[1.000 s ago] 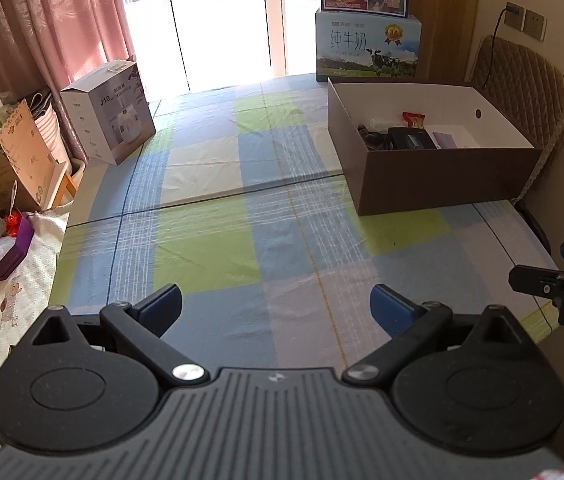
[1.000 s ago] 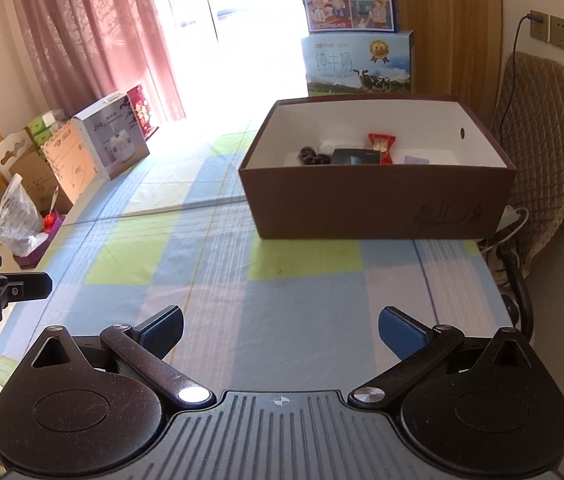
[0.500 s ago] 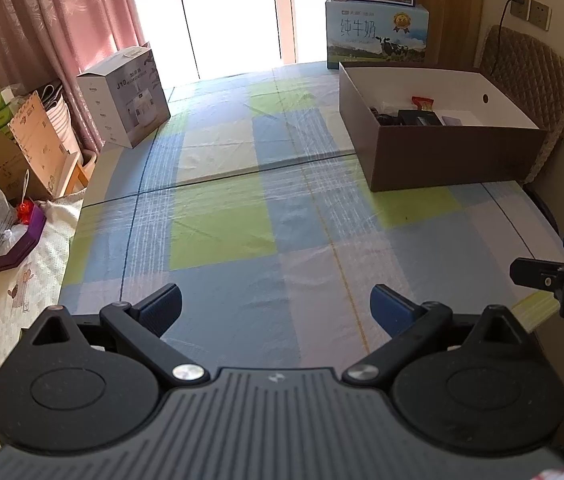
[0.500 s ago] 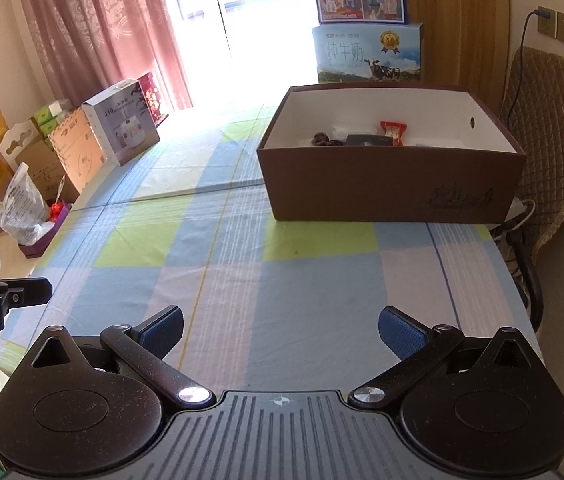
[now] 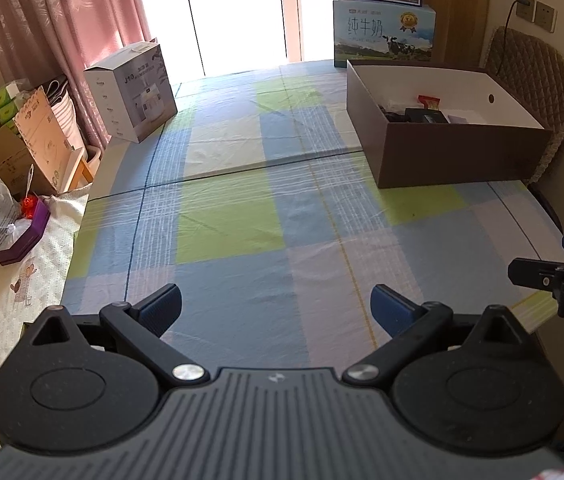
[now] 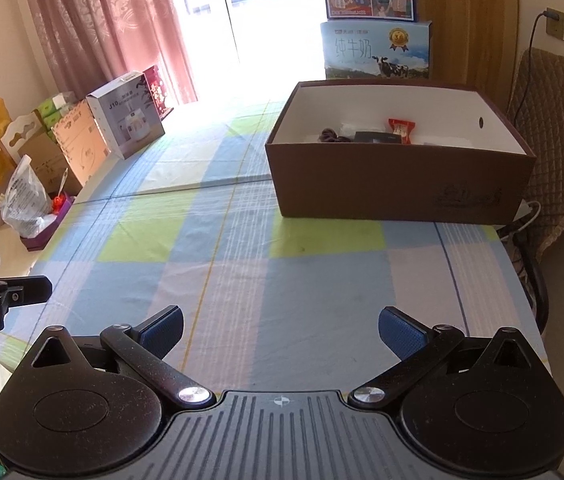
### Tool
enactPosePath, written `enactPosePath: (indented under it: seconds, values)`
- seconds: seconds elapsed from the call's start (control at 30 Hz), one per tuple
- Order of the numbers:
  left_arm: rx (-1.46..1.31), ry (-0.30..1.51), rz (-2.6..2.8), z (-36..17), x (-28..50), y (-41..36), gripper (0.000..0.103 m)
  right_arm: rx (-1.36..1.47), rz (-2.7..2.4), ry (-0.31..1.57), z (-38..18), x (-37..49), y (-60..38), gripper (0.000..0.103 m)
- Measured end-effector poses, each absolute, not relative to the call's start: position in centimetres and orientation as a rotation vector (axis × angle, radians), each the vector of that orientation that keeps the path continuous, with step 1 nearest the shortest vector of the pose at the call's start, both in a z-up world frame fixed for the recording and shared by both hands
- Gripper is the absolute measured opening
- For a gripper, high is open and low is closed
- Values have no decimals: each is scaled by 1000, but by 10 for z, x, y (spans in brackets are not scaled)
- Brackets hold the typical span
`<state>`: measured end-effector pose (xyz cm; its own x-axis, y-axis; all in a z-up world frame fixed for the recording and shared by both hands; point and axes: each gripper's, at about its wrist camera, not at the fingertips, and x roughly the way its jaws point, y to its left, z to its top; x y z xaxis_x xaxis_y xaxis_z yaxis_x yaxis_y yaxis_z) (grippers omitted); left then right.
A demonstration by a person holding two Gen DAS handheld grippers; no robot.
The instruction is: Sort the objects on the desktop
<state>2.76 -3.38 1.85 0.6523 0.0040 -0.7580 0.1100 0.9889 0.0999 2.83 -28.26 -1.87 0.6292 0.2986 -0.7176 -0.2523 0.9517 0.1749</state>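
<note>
Both grippers up over the near end of the table, nothing in either one. Left gripper (image 5: 276, 304) has its jaws spread wide, blue pads (image 5: 162, 307) well apart w/ only the checked tablecloth (image 5: 230, 232) between them. Right gripper (image 6: 280, 326) same story: wide open, empty, and it pokes into the left view at the far right edge. The brown box (image 6: 398, 184) sits at the far right of the table, open top, white inside. In it: a small red packet (image 6: 401, 129), a dark flat item (image 6: 374, 137) beside it, something dark and coiled (image 6: 330, 135) to the left; can't tell what those two are. A pale flat piece shows in the left view (image 5: 464, 117) too. The cloth in front of the box, as far as both cams see, has no loose item on it. So my read: sorting looks done or nearly so, w/ the desktop things already in the box, and this is a hover btwn steps or the wrap-up. Next move, if any item is left, calls for finding it first, prob outside these views, then dropping one open gripper over it and closing. The white carton (image 5: 132, 90) at the far left edge of the table looks like clutter, not a target, but that's a guess.
</note>
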Motion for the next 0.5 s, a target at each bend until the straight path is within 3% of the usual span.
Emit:
enactPosePath:
  seconds: [0.5]
  values:
    - [154, 859, -73, 15, 38, -36, 100, 63, 301, 855, -23, 38, -286, 101]
